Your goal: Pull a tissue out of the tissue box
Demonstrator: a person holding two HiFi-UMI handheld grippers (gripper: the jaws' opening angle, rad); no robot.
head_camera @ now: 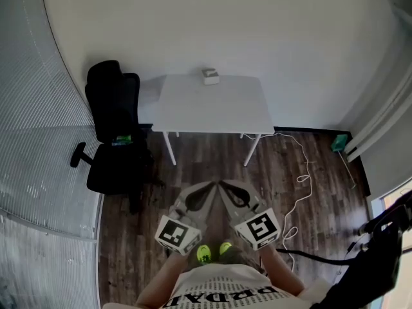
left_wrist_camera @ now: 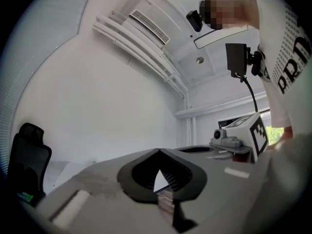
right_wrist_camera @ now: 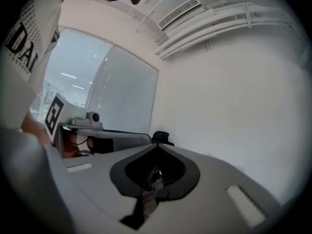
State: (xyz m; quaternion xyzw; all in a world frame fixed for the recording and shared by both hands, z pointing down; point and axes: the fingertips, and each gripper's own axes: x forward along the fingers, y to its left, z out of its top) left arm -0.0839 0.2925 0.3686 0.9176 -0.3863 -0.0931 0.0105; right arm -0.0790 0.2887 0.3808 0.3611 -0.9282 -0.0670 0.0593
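Observation:
The tissue box (head_camera: 210,76), small and pale, sits at the far edge of a white table (head_camera: 212,111) against the wall. I stand well back from the table on the wood floor. Both grippers are held close to my body and point toward the table. My left gripper (head_camera: 210,185) is shut, its jaw tips touching with nothing between them (left_wrist_camera: 158,150). My right gripper (head_camera: 224,185) is shut and empty too (right_wrist_camera: 157,145). The two grippers' tips nearly meet each other. The tissue box does not show in either gripper view.
A black office chair (head_camera: 114,131) stands left of the table. A white cable (head_camera: 302,172) trails over the floor at the right, near a small green object (head_camera: 339,142) by the wall. A black stand (head_camera: 380,250) fills the lower right corner.

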